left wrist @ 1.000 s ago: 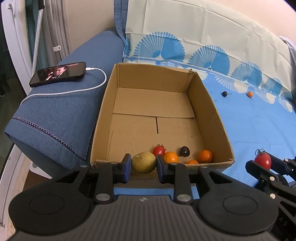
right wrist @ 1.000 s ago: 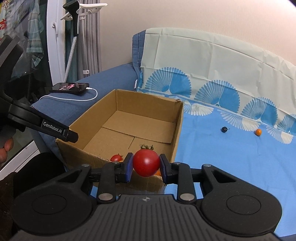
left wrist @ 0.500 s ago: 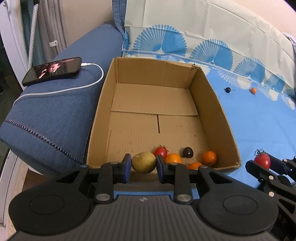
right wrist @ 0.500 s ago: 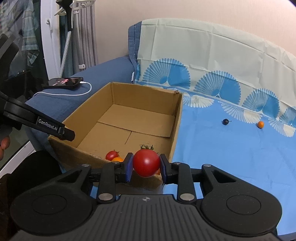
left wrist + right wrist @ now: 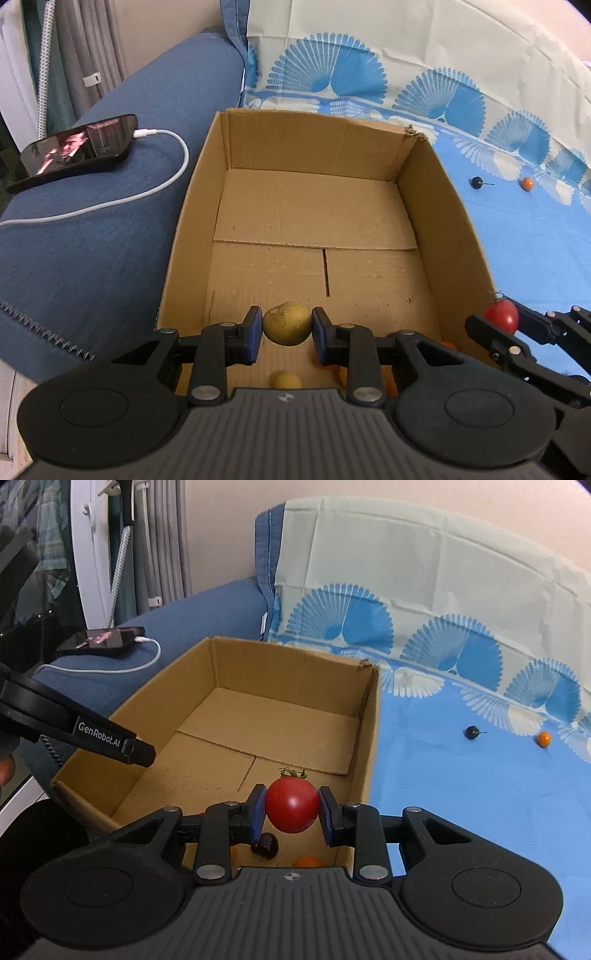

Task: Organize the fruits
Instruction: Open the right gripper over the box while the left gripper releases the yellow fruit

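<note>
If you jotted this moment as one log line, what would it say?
left gripper: shut on green fruit over box | right gripper: shut on tomato over box | cloth: two small fruits left

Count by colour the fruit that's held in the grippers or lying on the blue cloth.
Red: 1, tomato in the right gripper
Yellow-green: 1, round fruit in the left gripper
Black: 1, dark fruit on the cloth
Orange: 1, orange fruit on the cloth
Total: 4

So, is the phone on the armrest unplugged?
No, a white cable is plugged into the phone lying on the blue armrest.
</note>
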Tool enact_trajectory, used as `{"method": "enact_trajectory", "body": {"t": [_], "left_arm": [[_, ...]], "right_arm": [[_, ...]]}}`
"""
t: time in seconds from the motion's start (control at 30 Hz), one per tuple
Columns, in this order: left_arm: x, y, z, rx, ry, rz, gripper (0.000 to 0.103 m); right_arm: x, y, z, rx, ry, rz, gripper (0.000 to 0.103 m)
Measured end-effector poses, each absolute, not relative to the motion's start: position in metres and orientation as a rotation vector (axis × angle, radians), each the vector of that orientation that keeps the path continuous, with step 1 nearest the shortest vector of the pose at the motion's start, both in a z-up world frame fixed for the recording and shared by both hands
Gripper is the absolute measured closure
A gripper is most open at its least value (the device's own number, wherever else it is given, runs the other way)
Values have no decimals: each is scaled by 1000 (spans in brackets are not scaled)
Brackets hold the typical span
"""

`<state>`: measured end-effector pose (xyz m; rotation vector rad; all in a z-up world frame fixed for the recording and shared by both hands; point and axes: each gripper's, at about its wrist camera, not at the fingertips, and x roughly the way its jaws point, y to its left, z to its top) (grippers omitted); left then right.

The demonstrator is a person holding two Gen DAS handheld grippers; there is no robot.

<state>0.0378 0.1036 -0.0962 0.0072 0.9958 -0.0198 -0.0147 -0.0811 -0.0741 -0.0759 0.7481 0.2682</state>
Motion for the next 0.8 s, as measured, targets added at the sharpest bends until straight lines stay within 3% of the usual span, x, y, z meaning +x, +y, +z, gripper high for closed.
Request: {"method": "enact_trajectory", "body": {"t": [0.37,0.4,0.43,0.47,0.5,0.53,0.57,0.6,0.8], "left_arm": [[77,101,-141,66,1080,-15,69],[79,101,-143,70,1085,-33,56],[81,101,-143,71,1091,-46,21],[82,101,-142,70,1091,-44,6],[80,102,-138,72,1060,-29,0],[77,103,-133,77,1023,-19,0],[73,103,-127,86,1000,-20,0],[70,104,-124,91,999,-24,0],[21,108,-96,74,933,18,0]], "right_arm": [[20,-67,-110,-119,835,299,72],[22,-67,-113,-124,849,306,71],[24,-66,-113,-123,858,309,71],[25,-66,-112,-124,860,308,64],[26,-67,-108,-132,853,306,48],[26,-70,-101,-140,827,288,39],[25,-76,-94,-136,797,256,24],[23,-82,-86,-122,779,234,16],[-15,-107,-67,-54,821,203,13]]}}
